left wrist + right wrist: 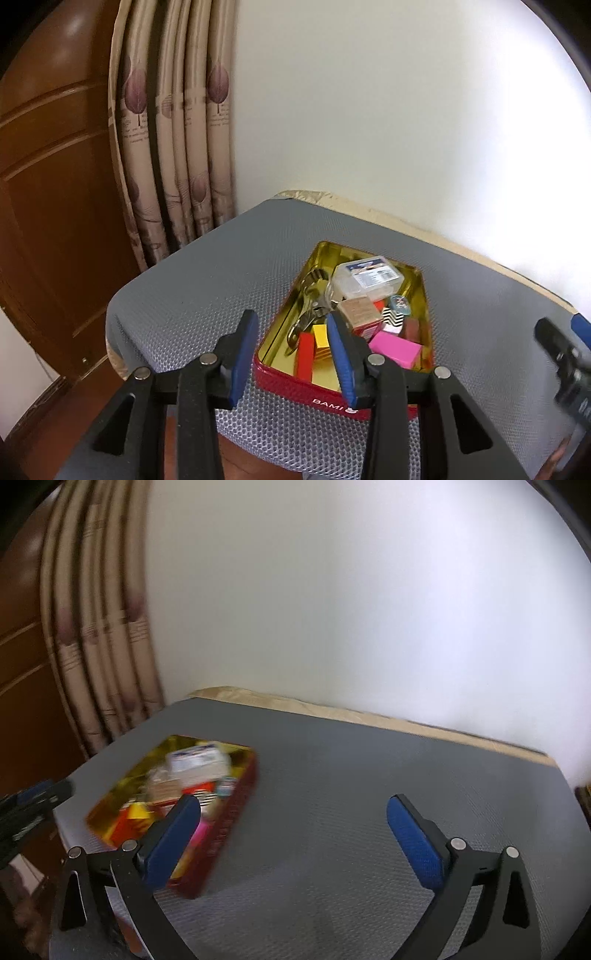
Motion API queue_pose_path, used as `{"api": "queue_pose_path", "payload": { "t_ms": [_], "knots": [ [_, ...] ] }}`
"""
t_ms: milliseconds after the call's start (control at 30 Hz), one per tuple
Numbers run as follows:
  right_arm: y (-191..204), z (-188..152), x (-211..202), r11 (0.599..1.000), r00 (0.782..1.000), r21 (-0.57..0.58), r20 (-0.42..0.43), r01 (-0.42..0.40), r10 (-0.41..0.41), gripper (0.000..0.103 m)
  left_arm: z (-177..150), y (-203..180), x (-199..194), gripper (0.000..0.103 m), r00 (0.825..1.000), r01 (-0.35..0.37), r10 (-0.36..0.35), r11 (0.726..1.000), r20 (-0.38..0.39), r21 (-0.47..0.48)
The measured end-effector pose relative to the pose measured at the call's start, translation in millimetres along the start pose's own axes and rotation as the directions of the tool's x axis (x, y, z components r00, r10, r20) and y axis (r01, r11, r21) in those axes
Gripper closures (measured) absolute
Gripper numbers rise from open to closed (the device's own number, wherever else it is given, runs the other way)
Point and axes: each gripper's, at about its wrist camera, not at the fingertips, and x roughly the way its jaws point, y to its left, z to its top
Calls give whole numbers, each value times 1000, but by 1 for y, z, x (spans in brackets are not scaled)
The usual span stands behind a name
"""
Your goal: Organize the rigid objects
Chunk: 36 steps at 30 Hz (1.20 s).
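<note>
Left wrist view: the left gripper [291,354] hangs over the near left corner of a red tin [295,384], jaws spread partway with nothing between them; its left pad sits outside the tin wall, its right pad over the tin's contents. White letters on the tin's near wall read "BAMI", the rest hidden behind the right finger. The tin, gold inside, stands on a grey mesh mat [207,280] that covers the bench. Counted inside it: one clear plastic box [365,278] with a printed label too small to read, one bunch of metal keys [312,306], one tan wooden block [360,312], one red block [304,356], one yellow block [320,338], one pink block [395,350], one black-and-white striped piece [392,316], one small round teal item [400,304] and one dark red block [412,328]. A curtain [173,147] printed with purple leaves and unreadable script hangs beside a brown wooden door [48,206]. The right gripper [569,354] shows blurred at the right edge.

Right wrist view: the right gripper [293,834] holds its jaws wide apart and empty above the bare mat [351,775]. The tin [225,834] lies to its left, smeared by motion, its contents unclear. One blurred left gripper [33,805] shows at the left edge.
</note>
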Motion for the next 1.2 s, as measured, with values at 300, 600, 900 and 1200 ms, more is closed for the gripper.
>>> {"api": "queue_pose_path", "payload": {
  "t_ms": [300, 600, 900, 1200],
  "knots": [
    [25, 13, -47, 999, 998, -35, 68, -7, 9, 1, -1, 3, -17, 63, 999, 15, -17, 998, 34, 63],
    [31, 14, -73, 1000, 993, -15, 120, -1, 3, 1, -4, -4, -23, 63, 999, 28, -29, 996, 16, 89],
    [25, 13, -78, 1000, 993, -9, 121, -9, 10, 1, -6, -7, -22, 63, 999, 44, -45, 995, 10, 94],
    [28, 10, -72, 1000, 996, -25, 90, -17, 19, 1, -7, -8, -16, 44, 1000, 20, -21, 993, 5, 117]
  ]
}}
